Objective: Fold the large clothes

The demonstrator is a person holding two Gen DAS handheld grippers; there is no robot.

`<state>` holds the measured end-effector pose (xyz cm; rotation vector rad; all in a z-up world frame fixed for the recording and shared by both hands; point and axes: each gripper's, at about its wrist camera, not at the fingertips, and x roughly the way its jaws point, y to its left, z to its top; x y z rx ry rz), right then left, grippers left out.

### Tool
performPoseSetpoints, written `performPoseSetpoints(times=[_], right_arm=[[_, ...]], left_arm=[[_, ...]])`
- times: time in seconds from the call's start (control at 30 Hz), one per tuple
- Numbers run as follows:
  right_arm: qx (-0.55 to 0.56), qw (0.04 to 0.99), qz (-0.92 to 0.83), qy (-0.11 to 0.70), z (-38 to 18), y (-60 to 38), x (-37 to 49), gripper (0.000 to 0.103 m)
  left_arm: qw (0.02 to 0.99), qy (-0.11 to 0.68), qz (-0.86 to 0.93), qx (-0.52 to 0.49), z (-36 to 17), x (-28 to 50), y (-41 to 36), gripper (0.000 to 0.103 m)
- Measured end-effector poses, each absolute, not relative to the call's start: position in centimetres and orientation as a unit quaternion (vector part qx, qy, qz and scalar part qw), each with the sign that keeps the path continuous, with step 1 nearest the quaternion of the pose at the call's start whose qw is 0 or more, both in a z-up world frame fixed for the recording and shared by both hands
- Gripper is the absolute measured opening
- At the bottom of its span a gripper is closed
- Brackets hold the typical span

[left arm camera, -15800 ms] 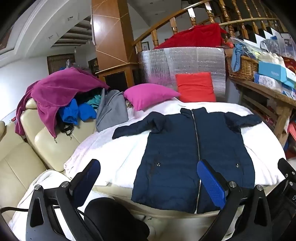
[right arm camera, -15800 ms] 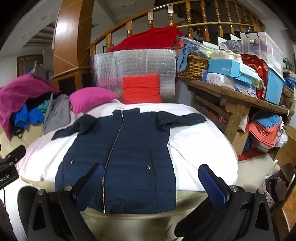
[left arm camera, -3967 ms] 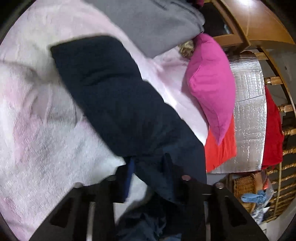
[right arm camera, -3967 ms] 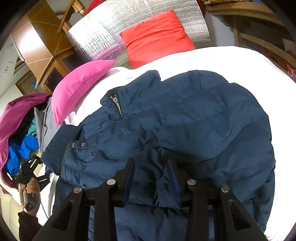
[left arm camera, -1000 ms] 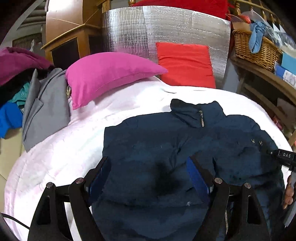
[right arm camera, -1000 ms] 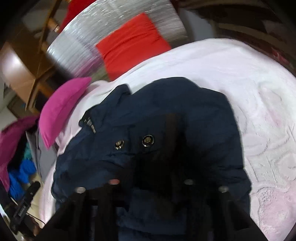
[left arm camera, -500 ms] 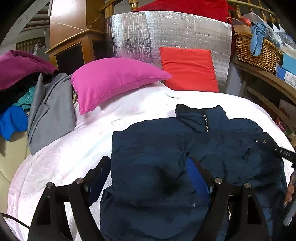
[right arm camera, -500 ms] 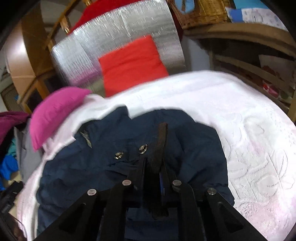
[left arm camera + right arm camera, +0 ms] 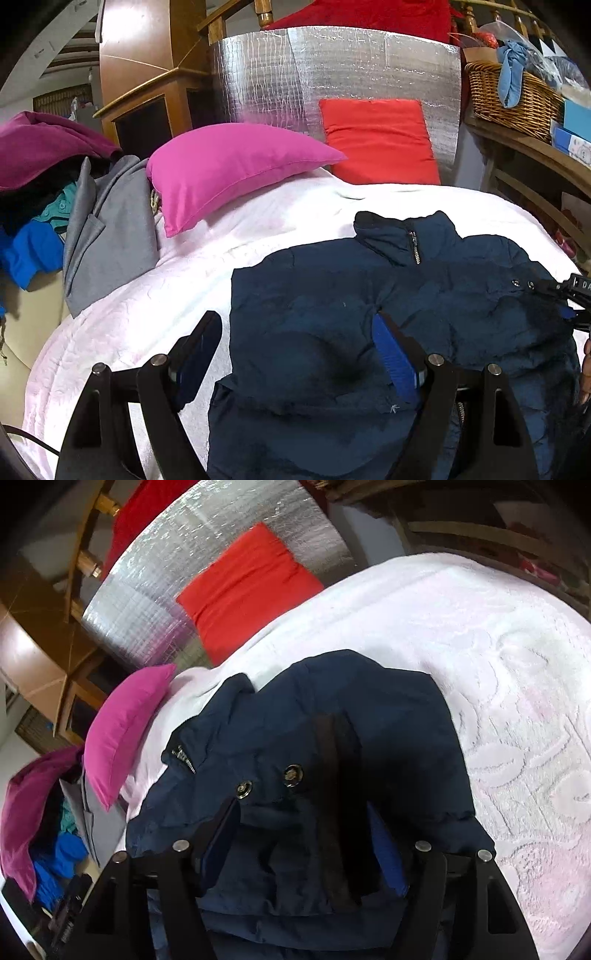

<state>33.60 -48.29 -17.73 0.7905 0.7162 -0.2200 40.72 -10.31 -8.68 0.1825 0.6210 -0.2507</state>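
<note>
Left tool (image 9: pixel 295 354): fingers apart, hovering over the near left part of the jacket (image 9: pixel 369 314), nothing between them. One blue ribbed pad (image 9: pixel 393 358) faces inward over the cloth; the other finger stands above the blanket (image 9: pixel 147 314) just off the jacket's left edge.

Right tool (image 9: pixel 303 834): fingers apart, with jacket (image 9: pixel 332 709) cloth bunched between them; whether they press on it cannot be told. In the left view the right tool (image 9: pixel 569 295) sits at the jacket's right side.

Jacket: navy, padded, matte, crumpled, sleeves folded in over the body. It lies on the blanket toward the near right. Collar (image 9: pixel 399 232) stands up at the far end with a short metal zipper (image 9: pixel 413 247). Two metal snaps (image 9: pixel 266 779) lie on a folded flap just beyond the right tool. A dark strap (image 9: pixel 332 775) runs down between the right fingers.

Surroundings: white blanket with raised embossed pattern covers the surface. Pink pillow (image 9: pixel 229 166) lies at the far left, clear of the jacket. Red cushion (image 9: pixel 376 140) leans upright on a silver quilted foil panel (image 9: pixel 332 70) behind. Grey garment (image 9: pixel 107 236) hangs at the left edge, beside a pile of magenta (image 9: pixel 40 144) and blue (image 9: pixel 29 254) clothes. Wicker basket (image 9: pixel 509 99) stands on a wooden shelf (image 9: pixel 535 151), far right.
</note>
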Motion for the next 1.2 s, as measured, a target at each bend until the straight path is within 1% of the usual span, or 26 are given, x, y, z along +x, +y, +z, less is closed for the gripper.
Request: performPoseSetpoints(times=[0.07,0.1,0.17,0.23,0.3,0.43,0.63,0.67,0.8,1.07,1.2], right_arm=[[0.365,0.855,-0.101,0.354,-17.9,-47.7,34.0,0.071],[0.357,0.855,-0.101,0.362,-18.0,-47.3,34.1,0.065],[0.338,0.857,-0.1,0.375,-18.3,-46.7,34.5,0.058],[0.326,0.861,-0.104,0.377,-18.3,-46.3,34.7,0.056],[0.322,0.861,-0.105,0.379,-18.3,-46.2,34.7,0.05],[0.322,0.86,-0.112,0.379,-18.3,-46.5,34.5,0.045],[0.302,0.866,-0.124,0.379,-18.1,-46.1,34.4,0.034],[0.296,0.868,-0.127,0.379,-18.0,-46.0,34.4,0.031],[0.286,0.871,-0.131,0.377,-17.8,-45.8,34.4,0.028],[0.28,0.873,-0.135,0.375,-17.8,-45.7,34.4,0.028],[0.275,0.876,-0.14,0.37,-17.5,-45.6,34.3,0.022]], left_arm=[[0.942,0.299,-0.119,0.095,-8.5,40.5,-10.4,0.084],[0.943,0.296,-0.117,0.097,-8.5,40.4,-10.4,0.084],[0.946,0.289,-0.109,0.101,-8.2,40.3,-10.1,0.084],[0.949,0.283,-0.099,0.102,-7.9,40.2,-9.6,0.084],[0.952,0.278,-0.089,0.097,-7.5,40.1,-8.9,0.084],[0.957,0.27,-0.073,0.083,-6.8,40.0,-7.5,0.084],[0.96,0.261,-0.062,0.076,-6.2,39.8,-6.3,0.084],[0.961,0.26,-0.061,0.077,-6.1,39.8,-6.3,0.084],[0.962,0.256,-0.058,0.079,-6.0,39.7,-6.1,0.084],[0.963,0.253,-0.052,0.079,-5.9,39.5,-5.9,0.084],[0.963,0.252,-0.049,0.081,-5.9,39.6,-5.8,0.084]])
